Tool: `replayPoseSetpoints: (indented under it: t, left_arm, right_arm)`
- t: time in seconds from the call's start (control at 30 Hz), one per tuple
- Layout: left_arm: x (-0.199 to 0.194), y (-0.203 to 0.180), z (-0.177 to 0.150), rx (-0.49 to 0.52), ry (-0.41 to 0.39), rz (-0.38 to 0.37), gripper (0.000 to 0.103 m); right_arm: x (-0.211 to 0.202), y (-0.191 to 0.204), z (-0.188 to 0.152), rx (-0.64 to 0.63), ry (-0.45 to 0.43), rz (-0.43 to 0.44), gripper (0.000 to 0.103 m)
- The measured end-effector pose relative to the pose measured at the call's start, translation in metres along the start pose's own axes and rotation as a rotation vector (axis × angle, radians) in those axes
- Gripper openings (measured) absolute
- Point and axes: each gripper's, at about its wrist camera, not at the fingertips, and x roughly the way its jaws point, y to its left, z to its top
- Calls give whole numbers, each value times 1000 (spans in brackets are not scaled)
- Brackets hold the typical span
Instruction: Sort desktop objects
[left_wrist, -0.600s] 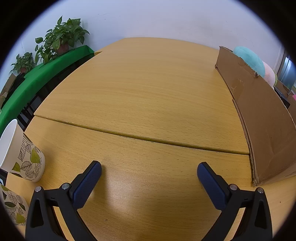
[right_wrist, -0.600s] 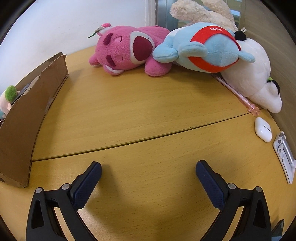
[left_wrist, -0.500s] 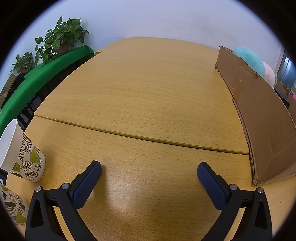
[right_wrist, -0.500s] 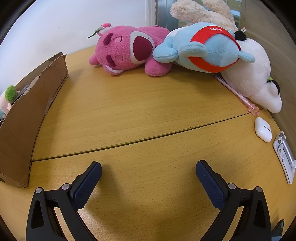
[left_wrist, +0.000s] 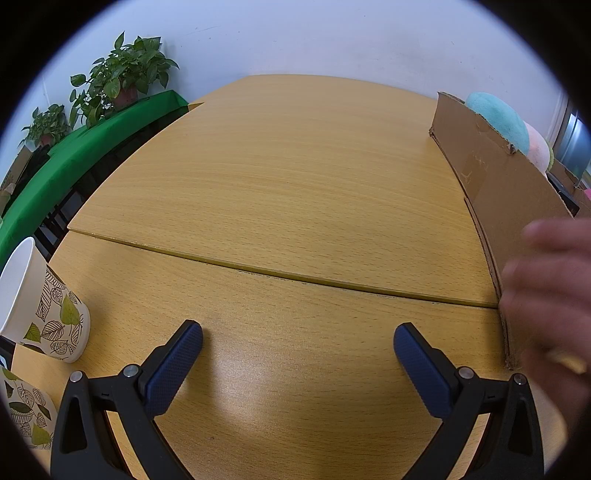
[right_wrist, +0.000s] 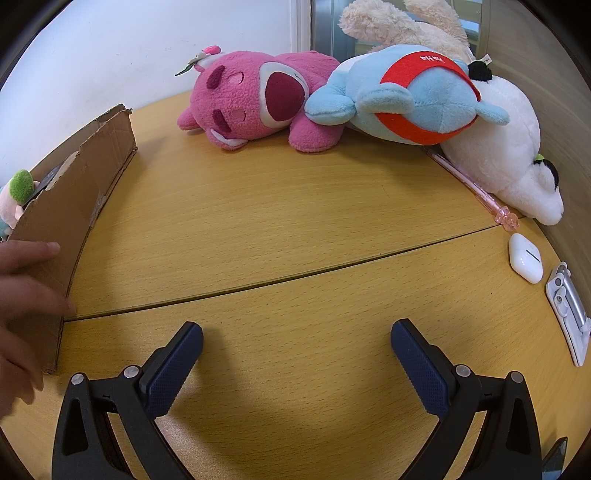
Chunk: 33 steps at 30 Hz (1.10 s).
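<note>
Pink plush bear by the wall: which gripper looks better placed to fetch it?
Probably the right gripper: it is open and faces the pink plush bear across bare table. The left gripper, also open, sees only paper cups and the cardboard box.

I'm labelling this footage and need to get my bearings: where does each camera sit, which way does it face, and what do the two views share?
Left wrist: sits on the left claw, facing forward over the wooden table; paper cup at left, cardboard box at right; both open fingers and a blurred bare hand show.
Right wrist: sits on the right claw, facing the plush toys; open fingers show, hand at left.
Shared: the box, the table and that hand.
</note>
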Motion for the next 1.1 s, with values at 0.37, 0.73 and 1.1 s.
replayPoseSetpoints:
  t: [0.37, 0.73, 1.1]
  left_arm:
    - [0, 0, 0, -1, 0, 0, 103]
    - [1, -1, 0, -1, 0, 0, 103]
    - [2, 0, 1, -2, 0, 0, 103]
  right_arm:
    - [0, 0, 0, 1, 0, -1, 103]
    - [-2, -1, -1, 0, 0, -1, 103]
    - [-3, -2, -3, 0, 0, -1, 103]
